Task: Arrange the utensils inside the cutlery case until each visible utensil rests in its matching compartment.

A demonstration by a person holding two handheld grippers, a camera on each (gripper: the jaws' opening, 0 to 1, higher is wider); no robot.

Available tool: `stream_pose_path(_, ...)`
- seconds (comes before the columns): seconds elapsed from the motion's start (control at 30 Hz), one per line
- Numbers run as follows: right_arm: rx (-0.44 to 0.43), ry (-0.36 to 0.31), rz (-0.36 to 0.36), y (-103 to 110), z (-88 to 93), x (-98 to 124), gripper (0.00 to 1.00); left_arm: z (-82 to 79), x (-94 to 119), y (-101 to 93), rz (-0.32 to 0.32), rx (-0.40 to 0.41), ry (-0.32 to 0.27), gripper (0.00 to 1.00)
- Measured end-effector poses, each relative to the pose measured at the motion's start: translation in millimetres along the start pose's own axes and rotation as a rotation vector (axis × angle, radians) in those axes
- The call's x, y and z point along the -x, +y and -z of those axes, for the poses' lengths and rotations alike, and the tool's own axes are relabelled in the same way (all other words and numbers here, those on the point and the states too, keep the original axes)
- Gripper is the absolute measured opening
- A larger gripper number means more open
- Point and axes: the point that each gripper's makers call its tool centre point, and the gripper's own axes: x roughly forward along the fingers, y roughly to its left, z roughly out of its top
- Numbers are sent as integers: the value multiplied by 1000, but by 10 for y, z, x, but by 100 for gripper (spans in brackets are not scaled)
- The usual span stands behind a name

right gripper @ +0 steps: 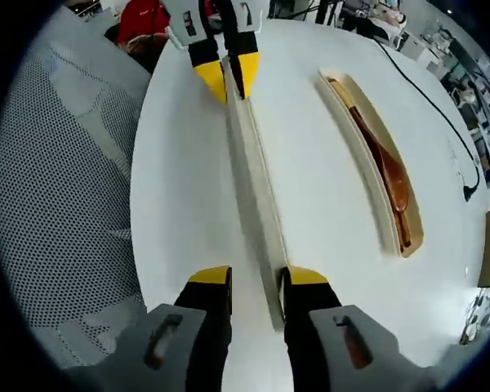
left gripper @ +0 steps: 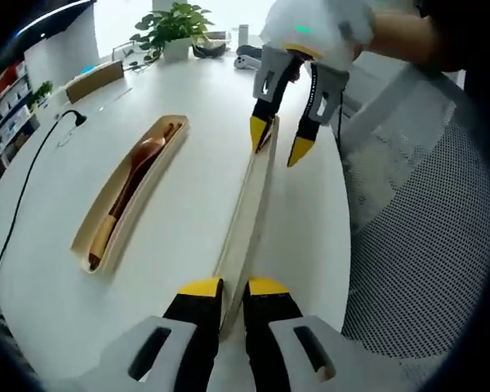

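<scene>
Two grippers, left point(left gripper: 233, 287) clamped and right point(right gripper: 256, 278) parted, bracket the lid's point(left gripper: 249, 214) ends near the table edge point(left gripper: 343, 204).

A: I log bright, even light; the window at the top of the left gripper view blows out white.

B: Noted. I see soft shadows, sharp centres, fisheye bending toward both edges.

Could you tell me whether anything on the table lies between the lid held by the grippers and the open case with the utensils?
Nothing visible does. The lid, held at opposite ends by the left gripper and the right gripper, lies apart from the case across bare table; the wooden utensils lie inside the case.
</scene>
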Motion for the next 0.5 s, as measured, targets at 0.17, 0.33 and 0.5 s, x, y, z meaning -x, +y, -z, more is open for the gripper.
stream_pose_path(0.17, 17, 9, -6, -8, 9, 4, 3, 110, -47, 2, -22, -130, 48, 9)
stream_pose_path(0.33, 26, -14, -14, -10, 26, 10, 2, 145, -37, -1, -12, -129, 20, 8)
stream_pose_path(0.5, 39, -17, -24, 4, 27, 15, 2, 136, -42, -24, -16, -175, 22, 7)
